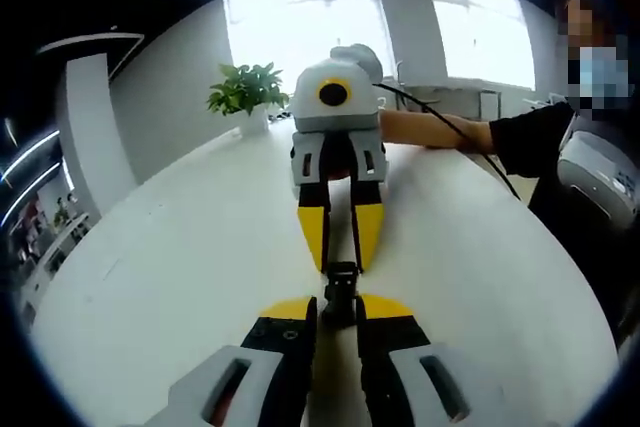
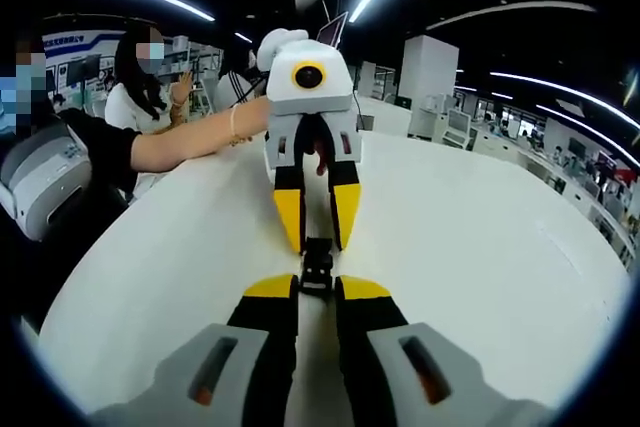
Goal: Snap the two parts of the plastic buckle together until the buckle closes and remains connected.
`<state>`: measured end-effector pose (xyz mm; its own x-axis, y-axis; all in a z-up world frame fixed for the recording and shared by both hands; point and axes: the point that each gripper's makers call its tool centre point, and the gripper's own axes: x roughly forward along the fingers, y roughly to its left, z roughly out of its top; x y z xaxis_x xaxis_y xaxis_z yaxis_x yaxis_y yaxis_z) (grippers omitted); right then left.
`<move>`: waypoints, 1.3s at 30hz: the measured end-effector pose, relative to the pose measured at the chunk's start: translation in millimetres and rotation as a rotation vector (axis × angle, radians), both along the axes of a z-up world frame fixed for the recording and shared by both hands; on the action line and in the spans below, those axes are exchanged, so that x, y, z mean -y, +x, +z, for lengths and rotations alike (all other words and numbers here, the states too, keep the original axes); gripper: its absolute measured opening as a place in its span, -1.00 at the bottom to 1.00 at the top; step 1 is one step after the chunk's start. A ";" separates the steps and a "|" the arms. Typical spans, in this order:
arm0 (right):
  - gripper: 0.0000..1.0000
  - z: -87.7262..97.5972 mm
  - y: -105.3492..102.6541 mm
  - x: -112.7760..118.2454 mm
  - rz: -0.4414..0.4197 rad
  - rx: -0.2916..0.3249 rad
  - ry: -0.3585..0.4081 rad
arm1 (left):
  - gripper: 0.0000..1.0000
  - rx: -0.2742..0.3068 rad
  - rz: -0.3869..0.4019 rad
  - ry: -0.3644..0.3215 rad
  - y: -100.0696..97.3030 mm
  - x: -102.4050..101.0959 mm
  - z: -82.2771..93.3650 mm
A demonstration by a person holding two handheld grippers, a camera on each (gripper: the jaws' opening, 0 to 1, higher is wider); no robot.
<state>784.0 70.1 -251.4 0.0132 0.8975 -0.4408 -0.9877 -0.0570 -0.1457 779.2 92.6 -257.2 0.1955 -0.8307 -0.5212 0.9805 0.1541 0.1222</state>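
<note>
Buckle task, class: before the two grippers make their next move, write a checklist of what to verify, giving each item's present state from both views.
1. Left gripper shut on the buckle: ok.
2. Right gripper shut on the buckle: ok.
3. Grippers face each other in line: ok.
4. Two halves fully snapped together: cannot tell, the jaws cover the join.
5. Buckle above the white table, in sight: ok.
6. Potted plant out of the way: ok.
</note>
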 end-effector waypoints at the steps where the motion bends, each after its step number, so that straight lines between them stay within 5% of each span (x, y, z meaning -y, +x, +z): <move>1: -0.71 0.0 -0.1 0.8 0.000 -0.003 -0.003 | -0.70 -0.004 -0.001 0.001 -0.1 -0.6 0.1; 21: -0.75 -1.0 1.0 4.3 -0.032 -0.043 -0.044 | -0.75 -0.060 0.034 0.001 -0.3 0.5 -0.1; 39: -0.79 -1.2 -2.4 2.6 0.022 0.040 -0.042 | -0.77 -0.149 0.033 -0.058 -4.0 6.1 -3.5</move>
